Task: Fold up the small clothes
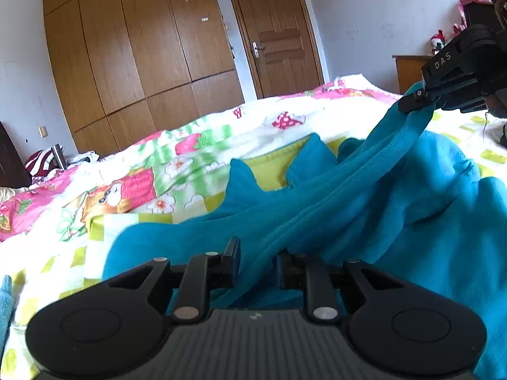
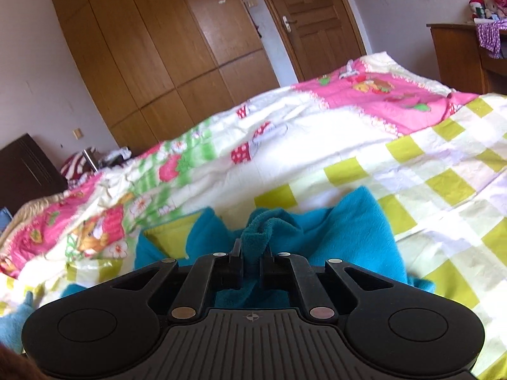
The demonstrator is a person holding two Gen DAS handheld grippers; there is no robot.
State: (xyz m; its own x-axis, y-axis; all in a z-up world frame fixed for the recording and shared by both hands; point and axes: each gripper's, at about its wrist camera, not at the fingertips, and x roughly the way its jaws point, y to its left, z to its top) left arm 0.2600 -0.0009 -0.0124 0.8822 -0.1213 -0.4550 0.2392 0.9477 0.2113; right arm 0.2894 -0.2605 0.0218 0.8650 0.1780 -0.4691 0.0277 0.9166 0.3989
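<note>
The fleece garment (image 1: 364, 209) is a solid teal-blue, and both sets of tongs, left (image 1: 257, 264) and right (image 2: 252, 261), are matte black with small silver rivets. Under it the bedspread (image 2: 364, 145) is white, checked with lime-green squares on one side and patched elsewhere with hot pink, red strawberries, polka-dot mushrooms and daisies. Behind, the wardrobe (image 1: 133, 50) and door (image 1: 279, 31) are honey-brown wood against pale lilac-grey walls (image 1: 374, 15).
</note>
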